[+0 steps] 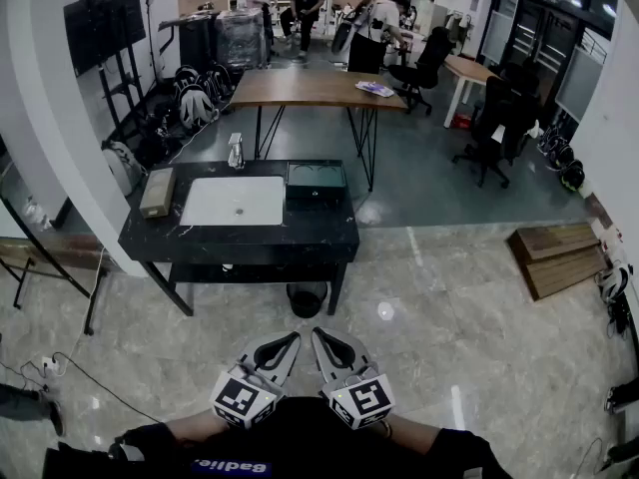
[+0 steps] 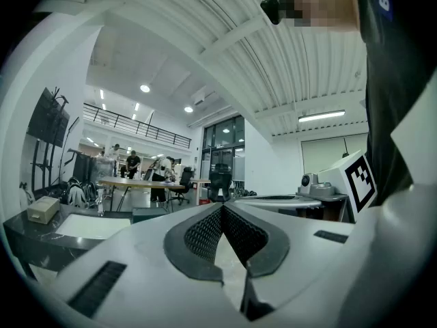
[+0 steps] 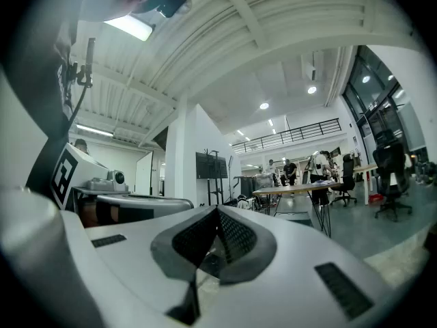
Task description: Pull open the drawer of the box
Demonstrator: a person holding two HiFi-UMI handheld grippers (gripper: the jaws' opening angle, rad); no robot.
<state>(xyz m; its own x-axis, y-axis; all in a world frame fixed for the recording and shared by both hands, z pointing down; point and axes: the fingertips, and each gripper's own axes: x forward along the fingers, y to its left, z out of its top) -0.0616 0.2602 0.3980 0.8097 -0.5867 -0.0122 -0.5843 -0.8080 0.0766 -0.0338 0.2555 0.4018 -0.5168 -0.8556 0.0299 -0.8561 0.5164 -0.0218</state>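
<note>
The box (image 1: 318,168) stands on the black counter (image 1: 300,236), at the far right part of it, just beside the white mat (image 1: 235,201). Its drawer (image 1: 315,197) looks closed; a small pale spot on the front may be the knob, but it is too small to be sure. The person stands well apart from the counter, and both grippers are held close to the body. The left gripper (image 1: 285,345) has its jaws pressed together at the tips with nothing between them, and the right gripper (image 1: 327,342) is the same.

I think the task is not yet under way, so several things could go wrong from here. The jaws are closed, and if they are not spread before they reach the front, they will only push against the drawer. The knob seems small, so a grip that is not centred may slip off. The box looks light. If one gripper pulls and the other does not hold the box, the whole box may slide toward the near edge of the counter.

By count: two grippers, one counter, one box with one drawer, one mat, one tan block (image 1: 158,192) at the left end, and one bottle (image 1: 236,152) at the far edge.
</note>
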